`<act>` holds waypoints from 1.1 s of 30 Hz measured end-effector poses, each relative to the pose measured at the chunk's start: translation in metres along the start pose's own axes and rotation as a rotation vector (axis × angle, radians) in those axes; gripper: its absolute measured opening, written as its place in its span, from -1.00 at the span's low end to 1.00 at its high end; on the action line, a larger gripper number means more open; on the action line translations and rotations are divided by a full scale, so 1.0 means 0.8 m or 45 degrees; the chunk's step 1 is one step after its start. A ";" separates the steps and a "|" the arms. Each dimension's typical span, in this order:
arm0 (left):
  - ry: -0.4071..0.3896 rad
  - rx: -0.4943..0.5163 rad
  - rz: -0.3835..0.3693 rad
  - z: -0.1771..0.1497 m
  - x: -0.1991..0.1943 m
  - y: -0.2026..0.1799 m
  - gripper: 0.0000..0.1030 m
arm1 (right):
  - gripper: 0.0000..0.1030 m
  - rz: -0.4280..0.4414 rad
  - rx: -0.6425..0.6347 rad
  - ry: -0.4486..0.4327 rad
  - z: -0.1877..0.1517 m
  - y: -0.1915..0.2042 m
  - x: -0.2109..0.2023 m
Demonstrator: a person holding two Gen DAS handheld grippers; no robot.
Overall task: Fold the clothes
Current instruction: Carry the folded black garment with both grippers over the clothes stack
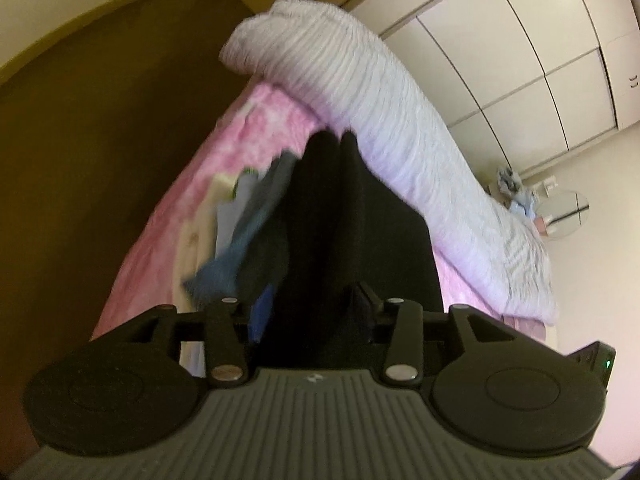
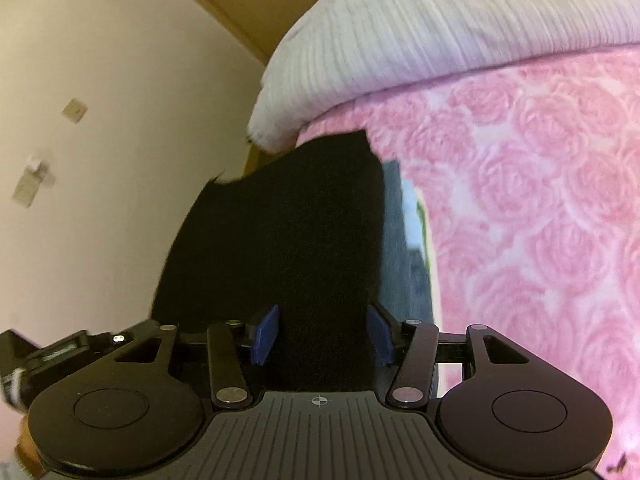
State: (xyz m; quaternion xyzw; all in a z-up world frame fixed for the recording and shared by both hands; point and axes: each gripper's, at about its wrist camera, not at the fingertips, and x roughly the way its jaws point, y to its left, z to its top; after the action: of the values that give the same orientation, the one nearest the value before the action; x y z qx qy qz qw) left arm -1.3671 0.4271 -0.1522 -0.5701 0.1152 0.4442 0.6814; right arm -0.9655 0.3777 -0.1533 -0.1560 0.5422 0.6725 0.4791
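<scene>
A black garment point(image 1: 352, 216), seemingly trousers with two legs side by side, stretches forward from my left gripper point(image 1: 312, 312), which is shut on it between the blue pads point(image 1: 260, 316). The same black garment point(image 2: 288, 232) fills the gap between the fingers of my right gripper point(image 2: 323, 334), shut on its near edge. Its far end reaches the white duvet in both views. Whether the cloth rests on the bed or hangs above it cannot be told.
A blurred pile of blue, cream and green clothes point(image 1: 236, 224) lies left of the garment on the pink rose-patterned bedspread point(image 2: 520, 208). A white ribbed duvet point(image 1: 360, 88) is rolled along the far side. Wardrobe doors point(image 1: 520, 40) stand beyond; a cream wall point(image 2: 100, 120) is left.
</scene>
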 end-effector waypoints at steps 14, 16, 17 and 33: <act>-0.073 0.020 0.136 -0.061 -0.001 0.003 -0.60 | -0.37 -0.171 -0.306 -0.019 -0.029 0.042 0.004; -0.066 0.072 0.171 -0.058 -0.008 -0.013 -0.60 | -0.37 -0.211 -0.367 -0.020 -0.035 0.051 0.006; -0.067 0.116 0.193 -0.055 -0.013 -0.023 -0.62 | -0.37 -0.223 -0.380 -0.023 -0.036 0.056 0.003; 0.021 0.410 0.275 -0.065 0.027 -0.065 -0.57 | -0.37 -0.336 -0.658 0.123 -0.077 0.075 0.046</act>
State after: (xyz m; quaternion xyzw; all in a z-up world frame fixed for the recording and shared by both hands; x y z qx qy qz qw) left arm -1.2984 0.3940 -0.1483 -0.4418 0.2509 0.4859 0.7111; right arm -1.0518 0.3438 -0.1681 -0.3739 0.3502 0.7118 0.4805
